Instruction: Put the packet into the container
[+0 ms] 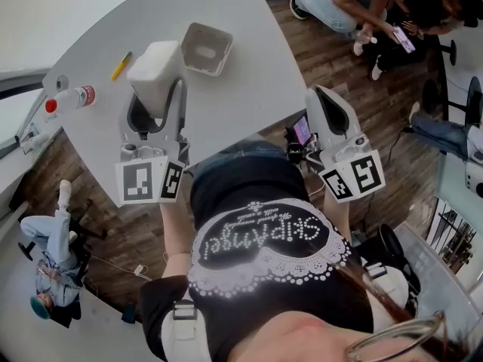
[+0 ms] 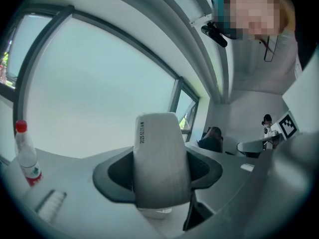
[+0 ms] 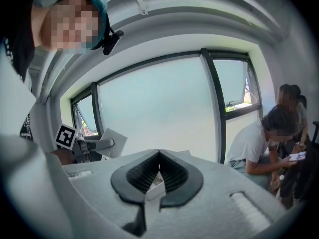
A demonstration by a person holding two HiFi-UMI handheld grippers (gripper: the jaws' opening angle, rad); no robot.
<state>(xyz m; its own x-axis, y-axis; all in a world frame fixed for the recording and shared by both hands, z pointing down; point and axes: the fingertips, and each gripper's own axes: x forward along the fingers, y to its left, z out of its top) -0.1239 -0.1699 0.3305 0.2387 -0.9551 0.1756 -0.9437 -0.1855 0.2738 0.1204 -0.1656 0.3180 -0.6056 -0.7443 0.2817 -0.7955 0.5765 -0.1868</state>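
My left gripper (image 1: 158,90) is shut on a white packet (image 1: 154,65), holding it above the grey table (image 1: 249,104). In the left gripper view the packet (image 2: 159,166) stands upright between the dark pads, a printed date along its left edge. The container (image 1: 206,49), a pale square tub, sits open and empty on the table just right of the packet. My right gripper (image 1: 318,95) hovers at the table's right edge, its jaws together with nothing between them. In the right gripper view the pads (image 3: 172,176) meet at their tips.
A clear bottle with a red cap (image 1: 68,99) lies at the table's left end, and a yellow pen (image 1: 121,65) lies near it. People sit on the wooden floor at the upper right (image 1: 362,2) and lower left (image 1: 53,270).
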